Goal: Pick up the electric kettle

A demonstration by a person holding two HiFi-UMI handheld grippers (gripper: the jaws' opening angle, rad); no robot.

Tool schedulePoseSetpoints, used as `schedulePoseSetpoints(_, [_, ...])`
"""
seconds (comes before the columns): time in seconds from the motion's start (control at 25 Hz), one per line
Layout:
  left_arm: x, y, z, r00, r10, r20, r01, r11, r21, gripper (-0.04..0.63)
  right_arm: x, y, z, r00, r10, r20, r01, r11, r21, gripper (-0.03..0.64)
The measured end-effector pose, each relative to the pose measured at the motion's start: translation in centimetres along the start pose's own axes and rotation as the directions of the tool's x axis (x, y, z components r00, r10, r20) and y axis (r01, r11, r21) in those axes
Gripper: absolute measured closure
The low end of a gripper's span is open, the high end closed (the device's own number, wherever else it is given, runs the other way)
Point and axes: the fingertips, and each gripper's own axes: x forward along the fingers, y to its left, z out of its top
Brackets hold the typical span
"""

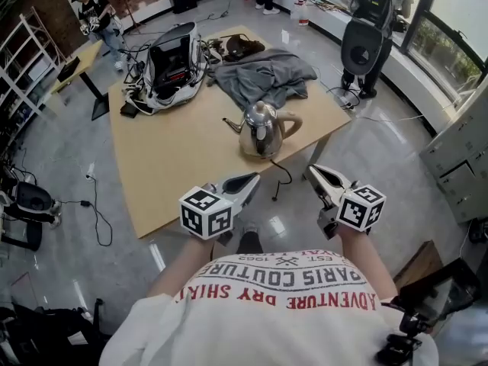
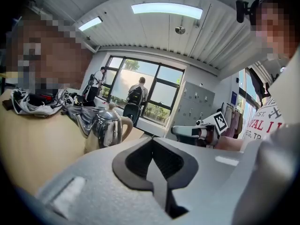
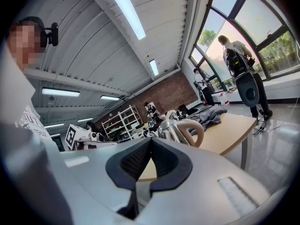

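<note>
A shiny steel electric kettle (image 1: 261, 130) with a beige handle stands near the front right of the wooden table (image 1: 168, 158), its black cord trailing over the edge. The kettle (image 2: 107, 127) shows ahead and left in the left gripper view; the kettle (image 3: 180, 130) shows just beyond the jaws in the right gripper view. My left gripper (image 1: 252, 179) is shut and empty, over the table's front edge, short of the kettle. My right gripper (image 1: 314, 171) is shut and empty too, off the table's right front corner. Neither touches the kettle.
A grey cloth (image 1: 263, 75) lies behind the kettle. An open bag with cables (image 1: 171, 63) sits at the table's back left. People stand at the room's far side. A black-and-grey machine (image 1: 364, 33) stands by the windows; grey cabinets (image 1: 461, 158) are at right.
</note>
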Motion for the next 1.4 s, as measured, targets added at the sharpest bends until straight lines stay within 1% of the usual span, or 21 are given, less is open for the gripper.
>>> schedulePoseSetpoints(0.16, [0.4,3.8,-0.3,0.999,0.034,-0.017,-0.034,0.998,-0.044,0.594,3.1,-1.4,-0.7,1.000,0.003,-0.028,-0.002,1.000,0.023,0.617])
schedulePoseSetpoints(0.44, [1.9,7.5,-0.6,0.999,0.044,-0.032,-0.047,0.996,-0.076,0.594,6.3,-3.9,-1.7,0.998,-0.007,-0.069,0.010,0.999,0.045,0.617])
schedulePoseSetpoints(0.6, [2.6,9.6,-1.1,0.995,0.075,-0.067,-0.081,0.992,-0.095,0.595,7.3,-5.6,-1.6,0.997,-0.038,-0.072,0.041,0.998,0.052,0.618])
schedulePoseSetpoints(0.8, [3.3,11.3,-1.0,0.995,0.075,-0.069,-0.082,0.990,-0.112,0.594,8.6,-7.5,-1.9,0.993,-0.074,-0.089,0.078,0.996,0.038,0.617])
schedulePoseSetpoints(0.92, [3.7,12.5,-1.1,0.993,0.091,-0.070,-0.098,0.988,-0.116,0.595,9.1,-8.7,-2.2,0.989,-0.111,-0.098,0.113,0.993,0.021,0.617])
schedulePoseSetpoints(1.08, [4.0,14.5,-1.0,0.988,0.137,-0.069,-0.145,0.982,-0.124,0.594,9.7,-10.7,-2.1,0.978,-0.179,-0.104,0.180,0.984,-0.005,0.581])
schedulePoseSetpoints(1.2, [4.1,16.1,-1.0,0.984,0.165,-0.071,-0.173,0.976,-0.129,0.595,10.4,-12.0,-1.8,0.972,-0.212,-0.105,0.210,0.977,-0.023,0.544])
schedulePoseSetpoints(1.32, [4.0,17.3,-0.6,0.981,0.187,-0.059,-0.193,0.975,-0.112,0.594,11.2,-13.1,-1.5,0.965,-0.237,-0.109,0.235,0.971,-0.033,0.518])
schedulePoseSetpoints(1.4, [4.1,17.9,-0.5,0.980,0.190,-0.065,-0.196,0.975,-0.103,0.594,11.5,-14.0,-1.6,0.956,-0.268,-0.118,0.265,0.963,-0.044,0.499])
